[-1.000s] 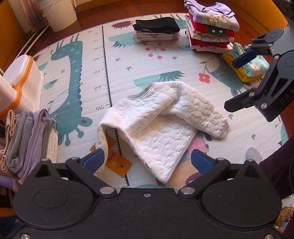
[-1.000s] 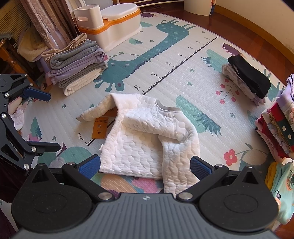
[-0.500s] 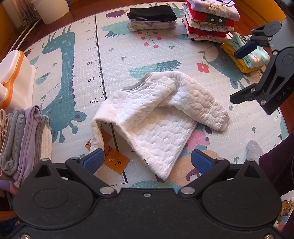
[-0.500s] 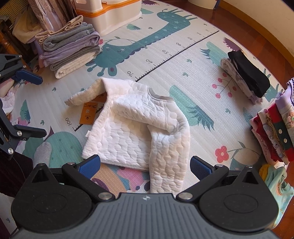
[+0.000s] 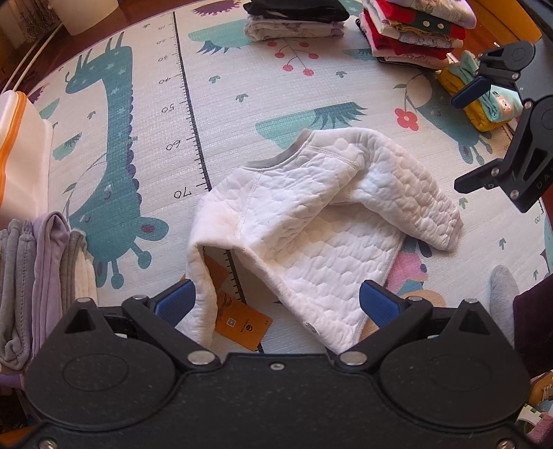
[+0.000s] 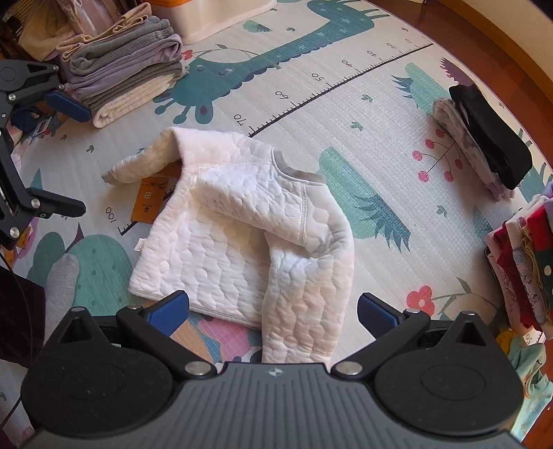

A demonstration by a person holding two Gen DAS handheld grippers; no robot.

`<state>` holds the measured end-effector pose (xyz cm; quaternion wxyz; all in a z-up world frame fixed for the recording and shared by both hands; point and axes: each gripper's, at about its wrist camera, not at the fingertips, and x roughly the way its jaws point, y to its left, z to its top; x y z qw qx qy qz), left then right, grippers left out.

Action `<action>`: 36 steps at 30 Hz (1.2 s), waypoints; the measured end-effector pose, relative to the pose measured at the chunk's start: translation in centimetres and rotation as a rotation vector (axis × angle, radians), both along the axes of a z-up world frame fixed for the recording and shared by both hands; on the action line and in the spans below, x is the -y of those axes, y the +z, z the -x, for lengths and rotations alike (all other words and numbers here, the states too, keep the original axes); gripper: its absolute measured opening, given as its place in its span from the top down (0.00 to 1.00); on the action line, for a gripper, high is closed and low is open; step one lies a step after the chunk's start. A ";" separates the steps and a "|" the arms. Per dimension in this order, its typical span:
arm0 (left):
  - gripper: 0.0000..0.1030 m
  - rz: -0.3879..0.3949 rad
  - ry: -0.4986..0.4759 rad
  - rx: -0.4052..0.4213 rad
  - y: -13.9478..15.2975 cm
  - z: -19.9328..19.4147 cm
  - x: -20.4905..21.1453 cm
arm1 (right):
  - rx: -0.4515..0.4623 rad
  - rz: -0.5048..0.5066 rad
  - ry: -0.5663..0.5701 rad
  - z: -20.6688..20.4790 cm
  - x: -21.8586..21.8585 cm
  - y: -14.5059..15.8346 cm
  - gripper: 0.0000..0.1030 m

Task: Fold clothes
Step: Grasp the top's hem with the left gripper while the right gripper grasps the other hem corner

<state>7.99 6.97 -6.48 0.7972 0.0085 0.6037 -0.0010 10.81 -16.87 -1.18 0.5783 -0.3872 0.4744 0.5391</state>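
Note:
A white quilted baby top (image 5: 311,221) lies on the play mat (image 5: 242,103), both sleeves bent down toward the hem, an orange tag (image 5: 238,324) beside its left sleeve. It also shows in the right wrist view (image 6: 242,235). My left gripper (image 5: 274,305) is open and empty, low over the hem and left sleeve. My right gripper (image 6: 273,311) is open and empty, just above the right sleeve cuff. Each gripper shows in the other's view, the right one (image 5: 484,138) and the left one (image 6: 62,155), both with jaws apart.
Folded stacks ring the mat: grey and lilac clothes (image 6: 121,65) by a white and orange box (image 5: 20,155), a black and pale pile (image 5: 297,17), a red and lilac stack (image 5: 414,27), yellow and teal clothes (image 5: 484,103). A grey-socked foot (image 5: 503,293) rests near the hem.
Both grippers have moved down and closer to the top, which now fills more of each view. The top itself has not moved. Both stay open.

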 end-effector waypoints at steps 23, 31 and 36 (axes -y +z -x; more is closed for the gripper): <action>0.24 0.010 -0.086 0.048 -9.3 -10.0 -7.3 | -0.121 -0.037 -0.094 -9.2 -5.2 -10.4 0.31; 0.28 0.070 -0.104 0.051 -12.7 -12.9 -9.1 | -0.203 -0.083 -0.056 -10.0 -6.6 -13.0 0.31; 0.28 0.123 -0.146 0.031 -14.4 -14.3 -9.1 | -0.243 -0.112 -0.028 -10.5 -7.0 -14.1 0.31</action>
